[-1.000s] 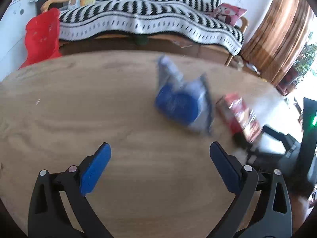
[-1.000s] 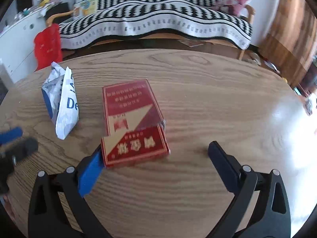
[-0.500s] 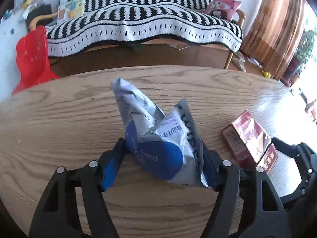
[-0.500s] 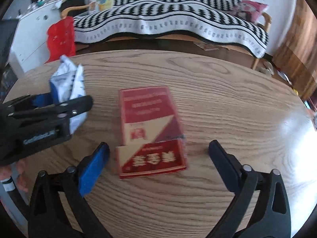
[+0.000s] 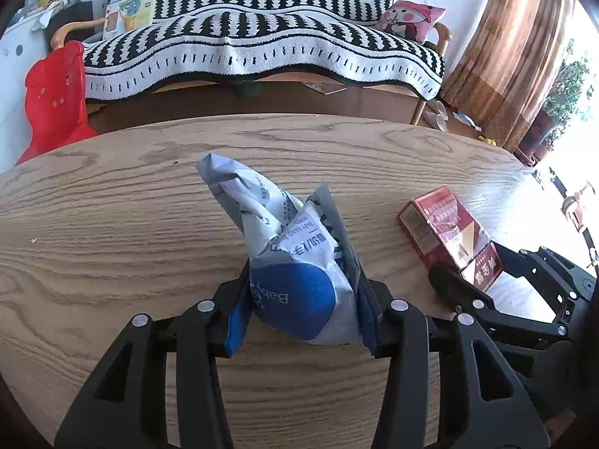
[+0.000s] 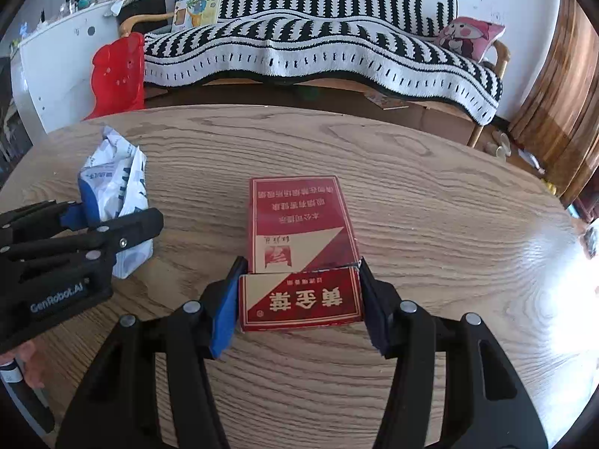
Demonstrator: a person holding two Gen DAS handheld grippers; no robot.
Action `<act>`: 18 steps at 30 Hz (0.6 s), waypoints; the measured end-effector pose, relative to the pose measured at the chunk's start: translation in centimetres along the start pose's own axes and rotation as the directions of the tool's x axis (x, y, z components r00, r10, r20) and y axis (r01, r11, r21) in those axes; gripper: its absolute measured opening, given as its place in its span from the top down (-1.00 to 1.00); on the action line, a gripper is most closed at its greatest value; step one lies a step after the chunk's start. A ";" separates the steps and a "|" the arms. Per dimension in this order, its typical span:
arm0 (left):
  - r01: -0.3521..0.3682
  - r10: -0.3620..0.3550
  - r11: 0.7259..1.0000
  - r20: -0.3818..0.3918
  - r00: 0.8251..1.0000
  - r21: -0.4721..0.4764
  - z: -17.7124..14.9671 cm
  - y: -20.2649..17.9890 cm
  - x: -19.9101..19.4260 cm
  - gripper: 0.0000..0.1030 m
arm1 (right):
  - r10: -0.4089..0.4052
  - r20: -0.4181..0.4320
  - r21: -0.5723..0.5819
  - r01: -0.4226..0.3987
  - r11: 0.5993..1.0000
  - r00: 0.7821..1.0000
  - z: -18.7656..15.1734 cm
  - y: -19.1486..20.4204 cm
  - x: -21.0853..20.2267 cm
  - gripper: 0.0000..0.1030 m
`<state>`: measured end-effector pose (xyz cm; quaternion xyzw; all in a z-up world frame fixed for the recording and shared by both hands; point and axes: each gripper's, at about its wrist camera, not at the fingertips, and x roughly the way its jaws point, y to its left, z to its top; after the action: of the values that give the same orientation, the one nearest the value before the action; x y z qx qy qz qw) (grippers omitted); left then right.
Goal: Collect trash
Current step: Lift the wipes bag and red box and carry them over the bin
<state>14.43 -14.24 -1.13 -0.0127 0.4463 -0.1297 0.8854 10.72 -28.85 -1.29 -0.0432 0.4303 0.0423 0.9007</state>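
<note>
A crumpled white and blue wet-wipe packet [image 5: 284,247] lies on the round wooden table [image 5: 112,224]. My left gripper [image 5: 301,299] is closing on it, and both blue pads touch its sides. To its right lies a red cigarette box [image 5: 445,224] with its lid flipped open. In the right wrist view my right gripper [image 6: 300,269] is closing on the red cigarette box [image 6: 299,217], its pads against the two sides of the lid. That view also shows the wipe packet [image 6: 112,176] at the left, inside the left gripper [image 6: 112,220].
Beyond the table's far edge stands a sofa under a black and white striped blanket [image 5: 262,48] with a pink cushion [image 5: 411,18]. A red plastic chair [image 5: 56,97] stands at the left, brown curtains [image 5: 516,56] at the right. A hand [image 6: 26,359] shows at the lower left.
Both grippers went from wide open to closing. The left one moved up to the wipe packet and now has it between its pads. The right one narrowed onto the box lid.
</note>
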 end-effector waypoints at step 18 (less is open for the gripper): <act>0.110 -0.113 0.993 0.063 0.992 0.049 -2.7 -6.3 -8.1 0.09 | 0.048 0.152 0.284 -0.090 0.955 0.987 -6.6 -8.1 -11.7 -0.07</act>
<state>6.33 -18.12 4.52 -0.0217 0.4125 -0.1887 0.8909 -0.85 -38.09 4.02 0.1076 0.3673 0.0134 0.9238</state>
